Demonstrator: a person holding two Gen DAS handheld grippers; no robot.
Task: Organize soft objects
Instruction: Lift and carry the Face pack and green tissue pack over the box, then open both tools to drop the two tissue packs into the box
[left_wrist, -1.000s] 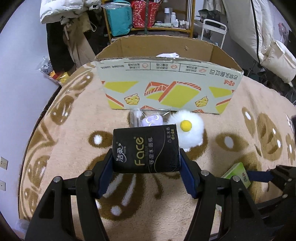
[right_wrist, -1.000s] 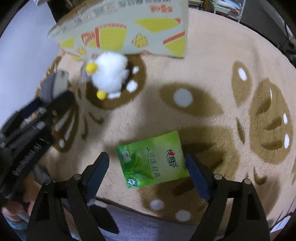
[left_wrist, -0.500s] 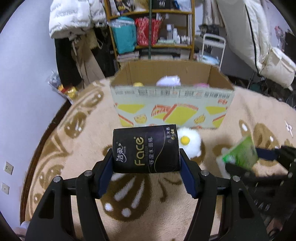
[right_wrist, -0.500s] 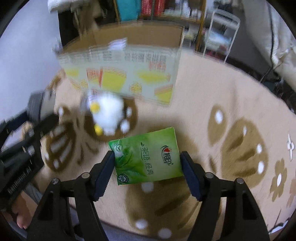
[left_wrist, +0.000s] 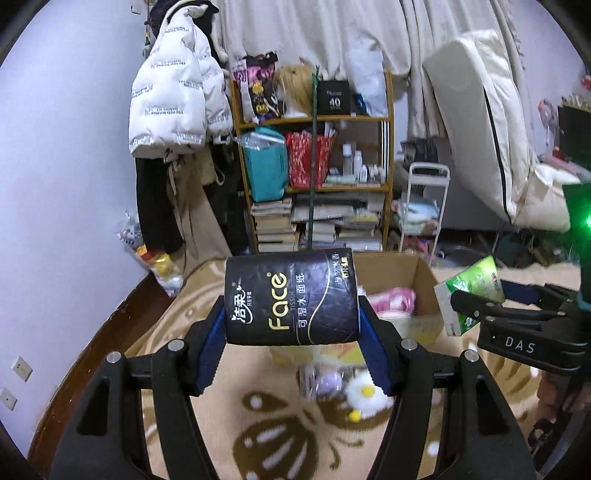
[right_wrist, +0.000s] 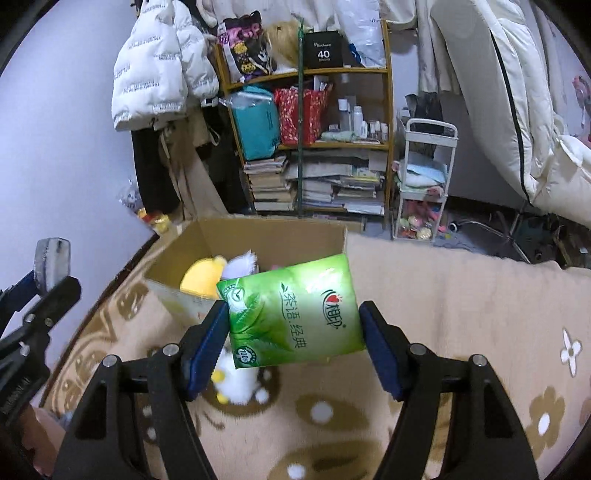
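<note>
Tissue packs sit in both grips, lifted above the carpet. The left hand-held gripper (left_wrist: 291, 328) is clenched on the black Face tissue pack (left_wrist: 291, 297), pads (left_wrist: 212, 349) pressing its short ends; the right hand-held gripper (right_wrist: 293, 334) is clenched on the green tissue pack (right_wrist: 295, 314) the same way. Both packs look light and squashy, with slick film wrappers, so a firm squeeze across the ends seems the safest hold; a grip on a corner would likely slip or crumple.

Below them on the patterned carpet (right_wrist: 461, 295) lie a white fluffy plush with yellow dots (left_wrist: 364, 397) and, touching it, a small purple item in clear wrapping (left_wrist: 325, 382), both just in front of the cardboard box (right_wrist: 266, 240).

The box stands open-topped, already holding a yellow plush (right_wrist: 201, 278), a white one and something pink (left_wrist: 391, 299). Its near rim is the edge to clear; room inside looks ample toward the right. Beyond stands a cluttered shelf (right_wrist: 314, 74), well apart
</note>
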